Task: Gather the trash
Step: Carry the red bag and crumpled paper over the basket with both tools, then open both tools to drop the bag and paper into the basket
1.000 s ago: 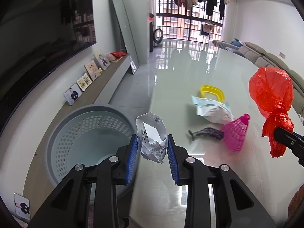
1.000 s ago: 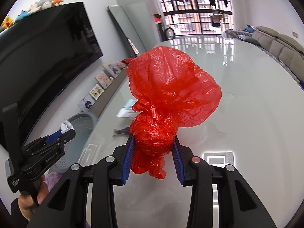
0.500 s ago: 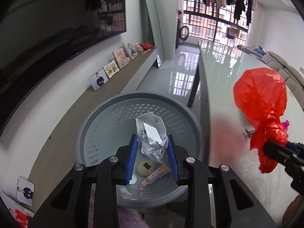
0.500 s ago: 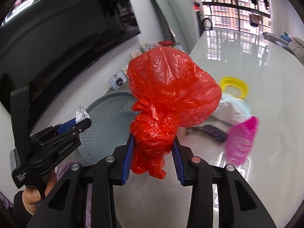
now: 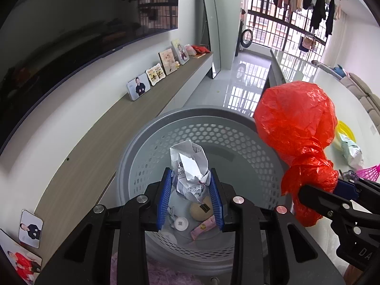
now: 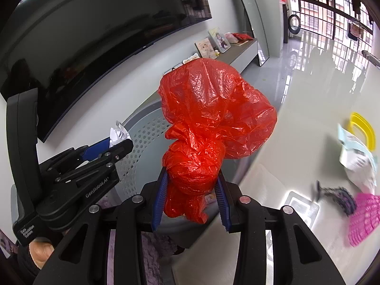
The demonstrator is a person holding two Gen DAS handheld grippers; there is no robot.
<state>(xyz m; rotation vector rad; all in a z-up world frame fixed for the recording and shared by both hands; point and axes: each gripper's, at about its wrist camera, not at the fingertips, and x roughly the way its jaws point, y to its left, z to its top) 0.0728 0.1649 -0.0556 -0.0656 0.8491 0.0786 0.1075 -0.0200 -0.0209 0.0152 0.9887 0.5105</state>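
Note:
My left gripper (image 5: 190, 194) is shut on a crumpled white paper (image 5: 190, 166) and holds it above the opening of the grey perforated basket (image 5: 213, 128), which has several bits of trash at its bottom. My right gripper (image 6: 191, 197) is shut on a knotted red plastic bag (image 6: 213, 118) and holds it over the table edge beside the basket (image 6: 142, 130). The red bag (image 5: 296, 128) also shows at the right of the left wrist view, near the basket rim. The left gripper (image 6: 118, 142) with the paper shows at the left of the right wrist view.
On the glossy table (image 6: 308, 118) lie a yellow ring (image 6: 363, 128), a white pouch (image 6: 358, 161), a dark hair clip (image 6: 339, 197) and a pink mesh item (image 6: 363, 218). A low shelf with photo frames (image 5: 140, 87) runs along the wall under a TV.
Both grippers have swung left from the table to the basket. The paper now hangs over the basket's inside and the red bag has come up beside its rim.

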